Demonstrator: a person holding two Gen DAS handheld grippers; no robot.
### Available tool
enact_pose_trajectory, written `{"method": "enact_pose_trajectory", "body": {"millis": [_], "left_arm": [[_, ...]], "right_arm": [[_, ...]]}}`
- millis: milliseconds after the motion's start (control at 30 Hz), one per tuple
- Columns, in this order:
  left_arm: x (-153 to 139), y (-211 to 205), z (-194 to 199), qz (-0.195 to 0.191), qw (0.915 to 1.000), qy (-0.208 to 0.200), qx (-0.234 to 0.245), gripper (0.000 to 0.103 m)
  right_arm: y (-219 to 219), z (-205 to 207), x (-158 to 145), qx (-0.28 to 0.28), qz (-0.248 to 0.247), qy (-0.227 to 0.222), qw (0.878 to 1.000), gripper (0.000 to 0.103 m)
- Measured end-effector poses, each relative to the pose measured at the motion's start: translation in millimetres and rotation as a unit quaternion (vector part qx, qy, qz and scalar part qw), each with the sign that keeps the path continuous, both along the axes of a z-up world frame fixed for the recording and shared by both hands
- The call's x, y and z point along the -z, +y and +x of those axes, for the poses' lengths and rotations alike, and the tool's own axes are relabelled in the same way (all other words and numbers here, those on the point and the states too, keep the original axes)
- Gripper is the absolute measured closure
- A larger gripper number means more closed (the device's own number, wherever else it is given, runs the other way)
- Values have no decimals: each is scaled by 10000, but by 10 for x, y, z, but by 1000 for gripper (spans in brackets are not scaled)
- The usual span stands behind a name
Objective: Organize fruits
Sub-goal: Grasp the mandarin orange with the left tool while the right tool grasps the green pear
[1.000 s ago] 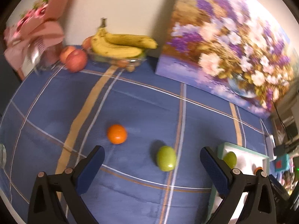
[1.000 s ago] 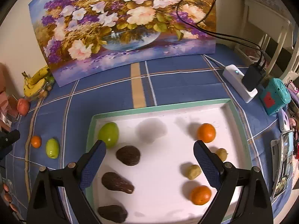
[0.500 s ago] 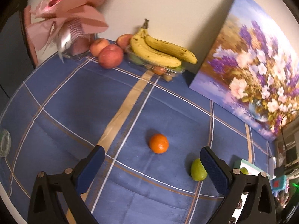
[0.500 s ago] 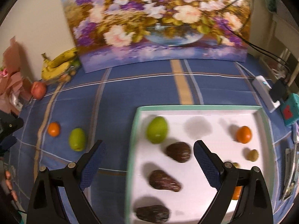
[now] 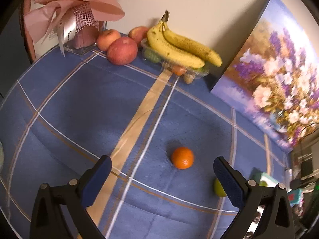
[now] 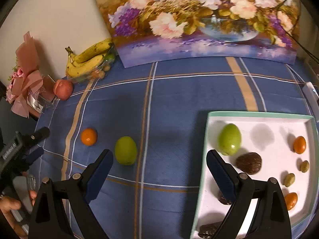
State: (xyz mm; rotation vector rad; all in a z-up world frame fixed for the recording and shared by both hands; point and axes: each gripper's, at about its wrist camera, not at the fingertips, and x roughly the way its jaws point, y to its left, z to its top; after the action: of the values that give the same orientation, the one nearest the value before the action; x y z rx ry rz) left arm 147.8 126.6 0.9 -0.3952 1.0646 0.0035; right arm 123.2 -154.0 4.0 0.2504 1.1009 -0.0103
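On the blue plaid cloth lie a small orange (image 5: 182, 158) (image 6: 89, 136) and a green fruit (image 6: 125, 153) (image 5: 219, 188), side by side. My left gripper (image 5: 162, 171) is open, and the orange sits just ahead between its fingers. My right gripper (image 6: 157, 164) is open too; the green fruit lies close to its left finger. A white tray with a green rim (image 6: 259, 115) at the right holds a green fruit (image 6: 229, 139), several dark brown fruits (image 6: 248, 163), small oranges (image 6: 299, 144) and little olive-coloured ones (image 6: 289, 179).
At the back a bunch of bananas (image 5: 181, 45) rests on a clear punnet, with red apples (image 5: 122, 50) and a pink wrapped bouquet (image 5: 75, 18) to its left. A flower painting (image 6: 199, 18) leans on the wall. A hand (image 6: 12, 209) holds the left gripper (image 6: 22, 149).
Both views have swung left. The orange now lies between my left fingers and the green fruit is half hidden by the right finger. My right gripper has shifted off the tray toward the loose fruit.
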Motion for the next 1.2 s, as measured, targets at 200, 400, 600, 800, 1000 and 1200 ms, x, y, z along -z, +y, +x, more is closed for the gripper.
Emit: {"method": "enact_pose_trajectory", "body": {"millis": [200, 400, 600, 800, 1000, 1200], "left_arm": [[122, 31, 95, -188, 9997, 120, -42, 0], [231, 38, 218, -228, 9996, 183, 22, 0], [351, -79, 336, -220, 9991, 242, 288, 0], [555, -250, 440, -171, 9971, 457, 582, 1], [667, -336, 499, -195, 9953, 612, 723, 15], [683, -398, 521, -239, 9945, 612, 821, 38]], "right_arm": [[173, 218, 17, -168, 37, 210, 9996, 8], [340, 350, 71, -327, 2, 354, 9988, 8], [441, 445, 281, -424, -126, 591, 9973, 8], [512, 518, 561, -502, -155, 882, 9947, 8], [569, 555, 710, -595, -261, 1005, 9928, 9], [648, 589, 732, -687, -374, 1001, 9919, 30]]}}
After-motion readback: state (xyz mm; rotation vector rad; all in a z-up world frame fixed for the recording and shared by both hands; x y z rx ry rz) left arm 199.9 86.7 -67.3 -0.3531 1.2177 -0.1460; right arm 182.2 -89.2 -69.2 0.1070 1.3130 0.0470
